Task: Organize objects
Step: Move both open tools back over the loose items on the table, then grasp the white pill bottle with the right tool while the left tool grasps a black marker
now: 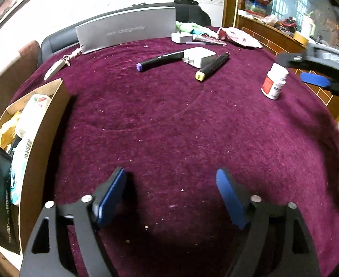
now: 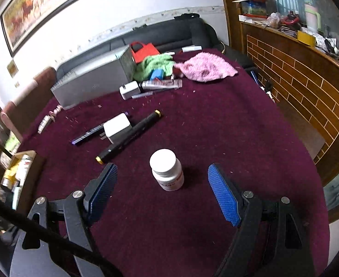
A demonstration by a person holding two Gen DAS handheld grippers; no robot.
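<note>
Where maroon tablecloth (image 2: pixel 215 124) spreads, pill bottle (image 2: pixel 167 169) upright, sofa (image 2: pixel 169 34) behind

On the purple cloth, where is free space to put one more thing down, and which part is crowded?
Bare cloth lies between the cardboard box, the markers and the pill bottle. The far side is crowded: the white charger between two markers, the grey box and towels.

Both grippers' jaws wide apart
</note>
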